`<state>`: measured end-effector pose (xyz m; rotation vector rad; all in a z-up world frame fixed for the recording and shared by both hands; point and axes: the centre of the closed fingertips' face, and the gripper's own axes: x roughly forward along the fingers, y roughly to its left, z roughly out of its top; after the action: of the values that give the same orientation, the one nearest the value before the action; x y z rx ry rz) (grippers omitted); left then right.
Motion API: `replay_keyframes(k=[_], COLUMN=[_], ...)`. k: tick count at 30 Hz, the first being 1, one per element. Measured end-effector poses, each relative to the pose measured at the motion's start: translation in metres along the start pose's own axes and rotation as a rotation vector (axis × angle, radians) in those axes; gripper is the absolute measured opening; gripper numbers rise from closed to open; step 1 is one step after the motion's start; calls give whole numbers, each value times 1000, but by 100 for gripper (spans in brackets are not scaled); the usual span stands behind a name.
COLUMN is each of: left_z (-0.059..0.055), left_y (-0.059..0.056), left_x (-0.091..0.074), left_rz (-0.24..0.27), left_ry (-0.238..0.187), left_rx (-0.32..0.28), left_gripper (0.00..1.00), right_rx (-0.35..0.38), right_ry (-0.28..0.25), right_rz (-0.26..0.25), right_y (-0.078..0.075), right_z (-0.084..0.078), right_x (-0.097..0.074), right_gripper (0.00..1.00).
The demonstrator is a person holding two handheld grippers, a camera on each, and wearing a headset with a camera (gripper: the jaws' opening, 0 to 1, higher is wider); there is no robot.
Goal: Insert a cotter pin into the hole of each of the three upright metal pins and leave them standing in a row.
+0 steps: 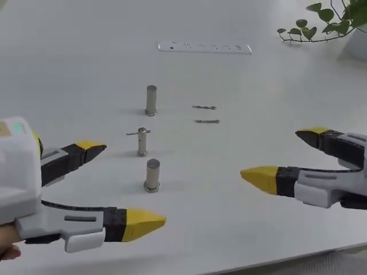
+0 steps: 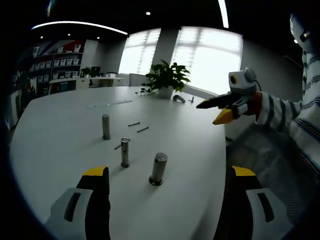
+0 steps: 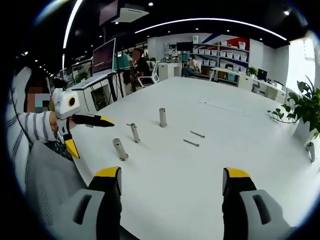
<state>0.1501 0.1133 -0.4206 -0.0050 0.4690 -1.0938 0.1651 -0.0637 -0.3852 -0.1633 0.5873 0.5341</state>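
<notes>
Our left gripper [image 1: 133, 183] and right gripper [image 1: 270, 153] gaped wide, empty, flanking smooth cylindrical metal pins [image 1: 151, 100]. The left gripper view showed bright windows [image 2: 220, 55] beyond.

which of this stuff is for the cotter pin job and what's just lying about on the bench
For the job:
- far pin
- middle pin, fitted cotter through it
- near pin
- far loose cotter
- near loose cotter

Lying about:
- power strip
- plant
</notes>
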Motion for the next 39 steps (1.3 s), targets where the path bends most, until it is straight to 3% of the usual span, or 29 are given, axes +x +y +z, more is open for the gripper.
replay_keyframes(k=[6, 10, 12, 14, 22, 25, 33, 37, 39], left_z=[-6, -8, -9, -9, -13, -14, -13, -14, -15], left_y=[-1, -2, -2, -2, -5, -6, -4, -4, -4], left_x=[0, 0, -1, -2, -5, -6, -8, -8, -7], left_rz=[4, 12, 16, 22, 33, 36, 47, 50, 53], left_ry=[28, 29, 23, 17, 11, 6, 0, -4, -4], left_rx=[11, 2, -9, -18, -46, -54, -70, -75, -78], left_gripper=[99, 99, 99, 99, 99, 99, 99, 99, 99], right_rx=[-21, -60, -84, -143, -360, -382, -535, -579, -583], right_ry=[24, 102, 160, 184, 289, 336, 411, 465, 464], right_rz=[40, 89, 146, 155, 206, 238, 293, 323, 333], right_y=[-10, -13, -9, -12, -17, -16, -24, -29, -30], right_z=[8, 4, 2, 5, 16, 18, 24, 19, 18], right_x=[11, 19, 22, 27, 56, 65, 92, 103, 111], right_gripper=[76, 70, 64, 58, 56, 53, 48, 40, 35])
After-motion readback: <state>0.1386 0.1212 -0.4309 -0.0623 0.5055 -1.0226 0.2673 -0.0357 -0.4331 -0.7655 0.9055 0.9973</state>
